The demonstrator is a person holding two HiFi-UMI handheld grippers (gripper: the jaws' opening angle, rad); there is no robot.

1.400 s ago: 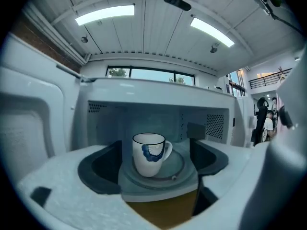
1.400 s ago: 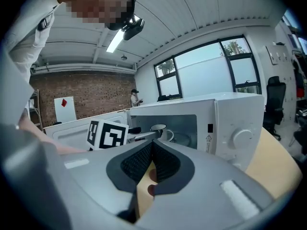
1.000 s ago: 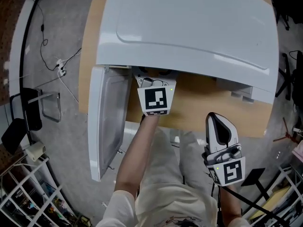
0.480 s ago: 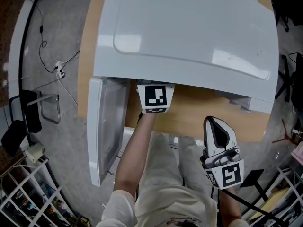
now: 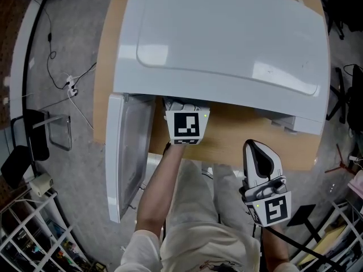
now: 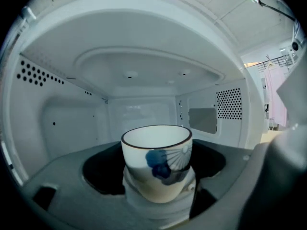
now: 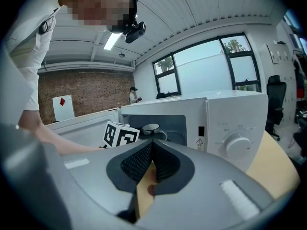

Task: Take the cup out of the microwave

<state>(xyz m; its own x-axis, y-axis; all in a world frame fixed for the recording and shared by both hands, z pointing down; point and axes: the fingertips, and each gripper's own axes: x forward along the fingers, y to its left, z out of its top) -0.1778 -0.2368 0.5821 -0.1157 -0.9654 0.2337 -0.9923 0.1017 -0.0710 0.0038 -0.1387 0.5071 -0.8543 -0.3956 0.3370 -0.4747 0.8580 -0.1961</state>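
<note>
Two grippers on my feed. Left gripper (image 5: 182, 109) reaches into the open microwave (image 5: 227, 38); its jaws have just been closing and grip the cup (image 6: 157, 162), which sits inside. Right gripper (image 7: 151, 164) hangs near the table (image 5: 244, 129), jaws pressed together, empty.

Person, standing: pale cream short-sleeved shirt (image 5: 199, 247); pale trousers (image 5: 227, 186); black camera (image 7: 131, 28) worn at the head. Left gripper (image 5: 180, 105): grey-white shell, marker cube (image 5: 186, 126) with a black-and-white square pattern, small green light beside it. Right gripper (image 5: 258, 148): matching shell, rounded nose with a dark inset, second cube (image 5: 274, 209) with its own green light, black ribbed pads (image 7: 140, 161).
</note>
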